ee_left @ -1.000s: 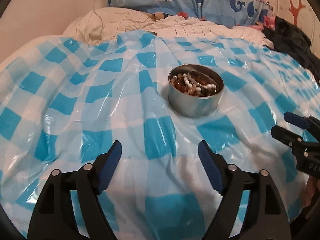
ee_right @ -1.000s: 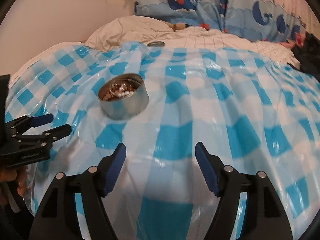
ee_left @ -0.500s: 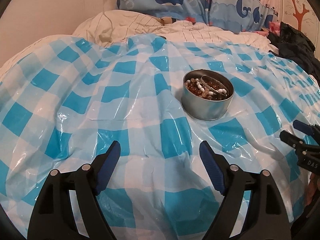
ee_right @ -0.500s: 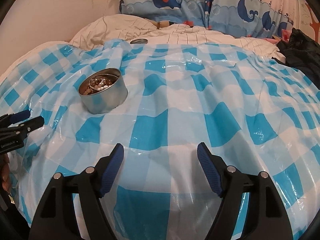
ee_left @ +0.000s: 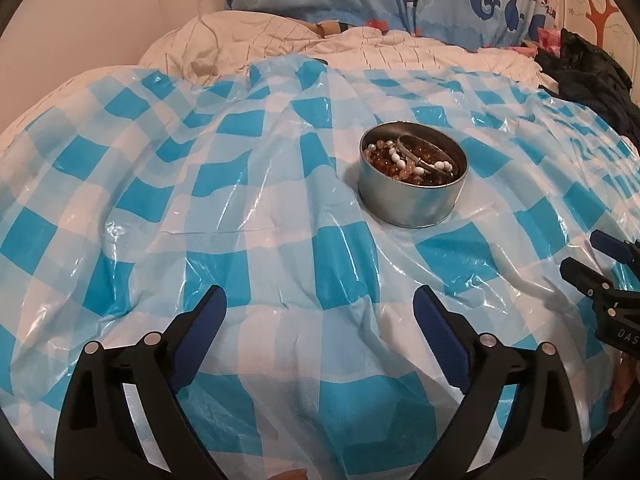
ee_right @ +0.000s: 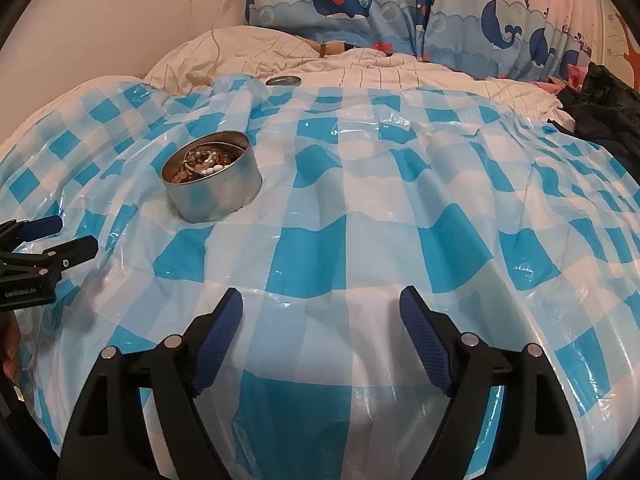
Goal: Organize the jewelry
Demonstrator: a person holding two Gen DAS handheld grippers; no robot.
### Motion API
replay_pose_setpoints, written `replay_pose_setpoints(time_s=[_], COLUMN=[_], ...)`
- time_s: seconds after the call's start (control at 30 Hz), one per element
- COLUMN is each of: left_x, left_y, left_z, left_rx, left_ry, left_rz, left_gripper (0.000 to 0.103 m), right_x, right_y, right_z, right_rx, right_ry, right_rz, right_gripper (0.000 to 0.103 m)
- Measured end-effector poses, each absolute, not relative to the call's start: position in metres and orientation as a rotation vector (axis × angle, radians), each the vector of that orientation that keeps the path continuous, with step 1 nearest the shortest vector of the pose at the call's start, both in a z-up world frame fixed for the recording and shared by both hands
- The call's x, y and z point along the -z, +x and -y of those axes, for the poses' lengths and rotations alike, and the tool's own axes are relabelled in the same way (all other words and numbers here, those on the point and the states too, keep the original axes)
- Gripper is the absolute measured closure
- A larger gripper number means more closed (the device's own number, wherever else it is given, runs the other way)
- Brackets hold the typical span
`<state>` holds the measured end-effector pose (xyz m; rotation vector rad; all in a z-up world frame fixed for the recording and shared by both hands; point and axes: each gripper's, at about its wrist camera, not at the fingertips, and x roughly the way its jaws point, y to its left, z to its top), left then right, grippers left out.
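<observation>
Nearest the lens: left hand-held gripper (ee_left: 320, 312), blue-padded fingers (ee_left: 202, 330) spread wide, nothing between them, hovering over a blue-and-white checked plastic sheet (ee_left: 248, 248). Likewise the right hand-held gripper (ee_right: 321, 308), fingers splayed apart, empty, over the same sheet (ee_right: 360, 240). In the left wrist view, right hand-held gripper visible side-on at the far right edge (ee_left: 596, 258); in the right wrist view, left one at the far left edge (ee_right: 60, 236), both low over the sheet and apart from the tin.

Further out, resting on the sheet: a round metal tin (ee_left: 412, 200), lid off, upright, ahead and somewhat right of the left hand-held gripper; ahead and left of the right one (ee_right: 216, 190). Inside the tin: jewelry (ee_left: 408, 160), a tangle of white and amber-brown beads with a silvery band lying across the top; same beads seen in the right wrist view (ee_right: 202, 164). Well clear of both grippers, not touched by either.

Beyond the tin, at the sheet's far edge: a flat round metal lid (ee_right: 283, 80) lying on white bedding (ee_right: 360, 68). Dark clothing (ee_left: 592, 76) heaped at the right of the bed. Farthest back: whale-print curtain (ee_right: 380, 4) and a plain wall (ee_left: 100, 12)
</observation>
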<state>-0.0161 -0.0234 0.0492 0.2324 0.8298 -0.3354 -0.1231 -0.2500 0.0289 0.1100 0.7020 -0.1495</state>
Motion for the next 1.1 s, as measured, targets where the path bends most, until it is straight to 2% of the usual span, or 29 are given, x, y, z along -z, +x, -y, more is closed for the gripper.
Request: replay_pose_setpoints(time_s=[0.07, 0.3, 0.4, 0.8, 0.97, 1.1], left_x=[-0.048, -0.038, -0.032, -0.047, -0.052, -0.060], left_y=[-0.016, -0.012, -0.011, -0.020, -0.007, 0.009], left_z=[0.024, 0.029, 0.035, 0.045, 0.031, 0.012], left_rx=[0.327, 0.310, 0.285, 0.318, 0.317, 0.241], left_ry=[0.229, 0.215, 0.241, 0.201, 0.190, 0.202], left_rz=[-0.829, -0.871, -0.893, -0.823, -0.824, -0.771], left_gripper=[0.008, 0.008, 0.008, 0.008, 0.008, 0.008], right_x=[-0.029, -0.029, -0.029, -0.023, -0.037, -0.049], right_y=[-0.123, -0.123, -0.123, -0.125, -0.123, -0.116], right_z=[0.250, 0.249, 0.249, 0.252, 0.258, 0.278], right_rx=[0.152, 0.156, 0.158, 0.187, 0.222, 0.284], right_ry=[0.111, 0.109, 0.106, 0.105, 0.083, 0.075], right_rz=[-0.700, -0.700, -0.701, -0.672, -0.639, -0.627], right_gripper=[0.025, 0.023, 0.019, 0.019, 0.009, 0.008])
